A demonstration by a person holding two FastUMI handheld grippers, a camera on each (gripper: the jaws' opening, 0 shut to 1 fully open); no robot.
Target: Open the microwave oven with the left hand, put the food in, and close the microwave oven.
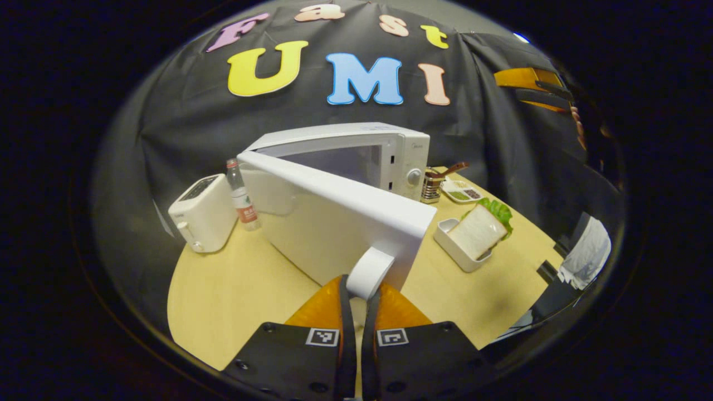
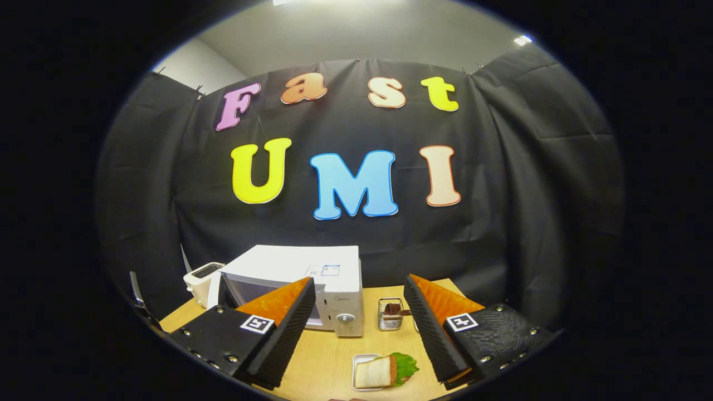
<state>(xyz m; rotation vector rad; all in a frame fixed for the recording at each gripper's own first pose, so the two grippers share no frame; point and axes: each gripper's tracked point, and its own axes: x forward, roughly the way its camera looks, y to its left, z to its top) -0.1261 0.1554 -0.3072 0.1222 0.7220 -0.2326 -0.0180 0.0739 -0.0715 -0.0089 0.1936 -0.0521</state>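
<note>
A pale wooden table (image 1: 234,289) carries a boxy white microwave (image 1: 356,150), its flat smooth door (image 1: 334,223) swung wide open. The left gripper (image 1: 356,295) is closed on the door's rounded white handle (image 1: 370,270), both fingers pressing it. The right gripper (image 2: 359,328) hangs spread wide, holding nothing. Right of the microwave, a rectangular white tray (image 1: 454,248) holds the sandwich (image 1: 479,229), a soft bread slice against ruffled green lettuce.
</note>
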